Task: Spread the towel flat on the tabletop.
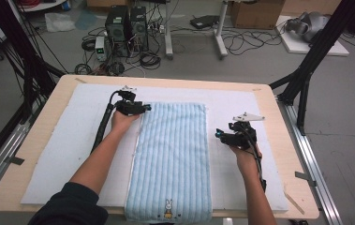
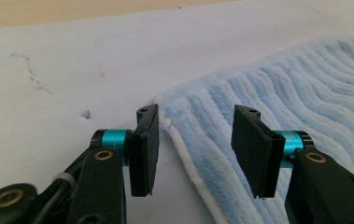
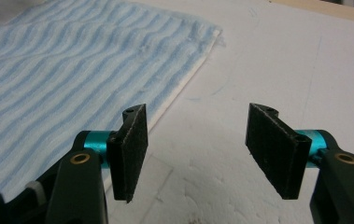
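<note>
Two grippers: you hold one in each hand, on either side of the towel.
Towel (image 1: 171,159): light blue, ribbed, with a white edge; it lies flat along the middle of the white mat (image 1: 58,140), its long side running from near to far, and its near end hangs over the near table edge.
Towel mark: a small rabbit figure (image 1: 168,209) sits at the near end of the towel.
Left gripper (image 1: 143,108): at the towel's far left corner; your jaws stand spread, with the corner's white edge (image 2: 184,154) lying between them, one jaw over the mat and the other over the blue pile.
Right gripper (image 1: 218,135): just beside the towel's right edge, about midway along it; your jaws stand spread over bare mat, and the left jaw is close by the towel's white border (image 3: 174,95) without gripping it.
Table (image 1: 285,140): pale wood, showing around the mat on all sides.
Floor beyond: cables, two computer towers (image 1: 127,23) and cardboard boxes (image 1: 255,13).
</note>
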Tool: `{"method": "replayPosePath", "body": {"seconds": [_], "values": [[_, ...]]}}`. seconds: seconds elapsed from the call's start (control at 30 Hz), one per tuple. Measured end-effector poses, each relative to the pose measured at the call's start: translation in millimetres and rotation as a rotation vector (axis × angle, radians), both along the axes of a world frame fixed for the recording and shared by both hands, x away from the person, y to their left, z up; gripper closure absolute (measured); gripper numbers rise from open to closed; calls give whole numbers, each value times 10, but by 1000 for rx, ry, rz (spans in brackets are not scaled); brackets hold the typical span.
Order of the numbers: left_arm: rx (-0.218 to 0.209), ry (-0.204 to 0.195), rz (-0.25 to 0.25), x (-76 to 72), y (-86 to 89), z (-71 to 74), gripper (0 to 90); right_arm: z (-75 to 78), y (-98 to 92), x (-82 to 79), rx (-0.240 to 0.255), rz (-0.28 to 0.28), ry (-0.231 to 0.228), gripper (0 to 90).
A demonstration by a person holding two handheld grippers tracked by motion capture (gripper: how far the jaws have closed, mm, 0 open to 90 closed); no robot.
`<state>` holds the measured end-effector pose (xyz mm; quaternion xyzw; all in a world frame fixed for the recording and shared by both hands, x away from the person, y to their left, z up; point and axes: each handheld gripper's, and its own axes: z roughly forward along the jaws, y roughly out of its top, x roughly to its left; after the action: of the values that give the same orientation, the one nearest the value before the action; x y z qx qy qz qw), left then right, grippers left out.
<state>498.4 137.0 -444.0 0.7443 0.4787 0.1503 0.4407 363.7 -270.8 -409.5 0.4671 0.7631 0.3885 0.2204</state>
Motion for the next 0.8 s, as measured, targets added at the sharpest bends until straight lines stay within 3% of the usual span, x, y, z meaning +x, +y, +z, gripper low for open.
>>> {"method": "replayPosePath", "body": {"seconds": [0.23, 0.33, 0.37, 0.43, 0.5, 0.57, 0.63, 0.73, 0.8], "values": [[140, -43, 2, -7, -105, -67, 618, 24, -63, -87, 3, -16, -6, 385], [159, -56, -27, -14, -128, -69, 833, 9, -61, -91, -2, -12, -4, 385], [171, -65, -29, -14, -143, -68, 866, 0, -56, -89, -8, -12, 0, 385], [172, -62, -7, 3, -139, -65, 878, -9, -44, -84, -9, -7, 9, 385], [136, -45, 49, 30, -100, -72, 880, -7, -36, -85, -7, -7, 6, 386], [118, -32, 54, 45, -80, -72, 879, -1, -35, -87, -6, -15, 2, 388], [106, -25, 84, 48, -56, -73, 826, -3, -42, -79, -8, -20, -4, 388], [48, -10, 100, 57, 12, -68, 445, -19, -36, -53, 0, -28, -2, 387], [22, 1, 77, 51, 62, -56, 378, -44, -16, -16, 15, -32, 0, 405]]}}
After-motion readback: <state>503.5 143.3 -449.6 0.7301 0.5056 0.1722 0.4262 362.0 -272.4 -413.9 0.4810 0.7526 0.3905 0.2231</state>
